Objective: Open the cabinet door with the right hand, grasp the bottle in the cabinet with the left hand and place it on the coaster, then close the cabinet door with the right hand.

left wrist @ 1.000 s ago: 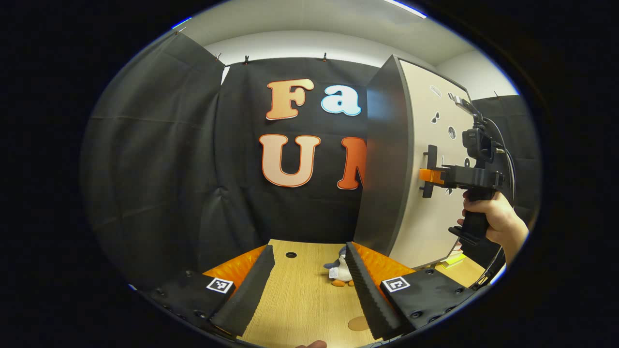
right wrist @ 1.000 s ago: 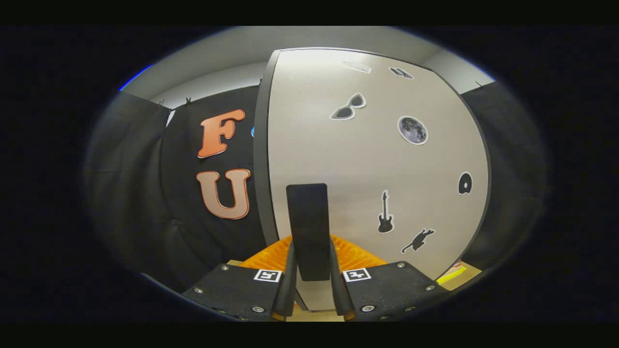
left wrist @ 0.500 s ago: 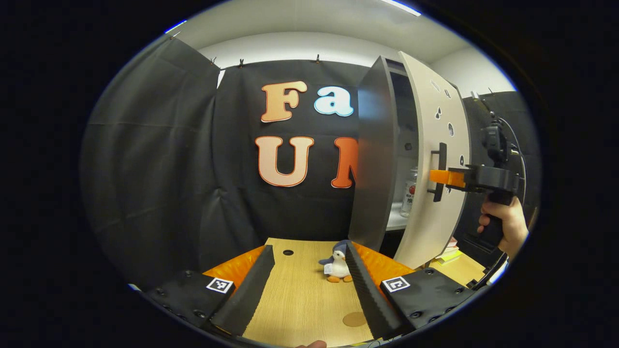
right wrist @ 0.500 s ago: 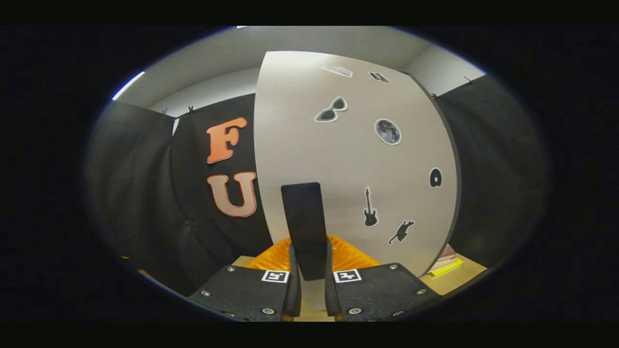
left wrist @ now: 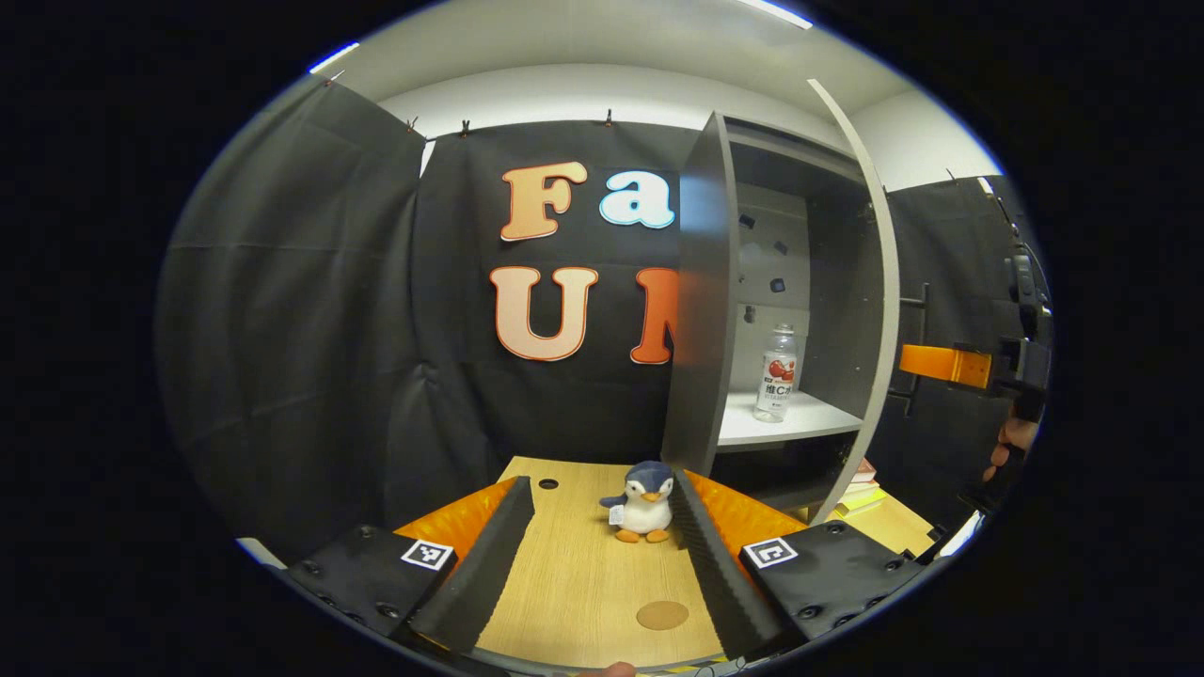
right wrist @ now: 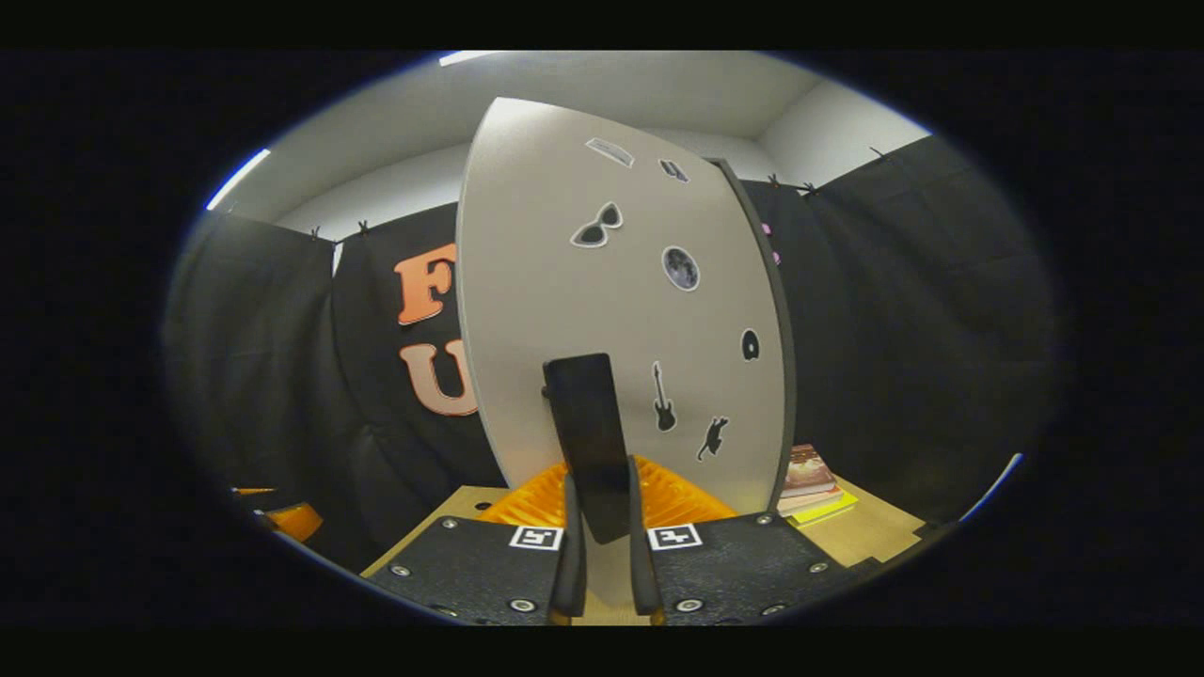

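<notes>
My right gripper (right wrist: pixel 599 527) is clamped on the door handle (right wrist: pixel 591 442), with one finger on each side of it. In the left gripper view I see that same gripper (left wrist: pixel 941 363) far off at the right, held level, with my hand (left wrist: pixel 1008 442) under it. The door (right wrist: pixel 621 310) is swung wide open, and from the left I see it edge-on (left wrist: pixel 870 310). Its front has small stickers on it: sunglasses, a moon, a guitar and a cat.

My left gripper (left wrist: pixel 602 564) is wide open and holds nothing. It sits low over the near edge of the table (left wrist: pixel 574 574), pointing at the back wall.

The bottle (left wrist: pixel 777 373) stands upright on the white shelf (left wrist: pixel 785 423) inside the cabinet (left wrist: pixel 743 301). It is clear with a white cap and a red picture on it. The cabinet stands at the back right corner of the table.

The coaster (left wrist: pixel 662 615) is a round brown disc lying flat near the front edge of the table, between my left fingers. A toy penguin (left wrist: pixel 644 503) stands farther back, just beside my right-hand finger (left wrist: pixel 710 564). There is a small round hole (left wrist: pixel 547 483) in the table near the back edge.

Some books (right wrist: pixel 809 475) are stacked on the table to the right of the door. Black cloth hangs all around, and the ceiling is white with a bright light strip
</notes>
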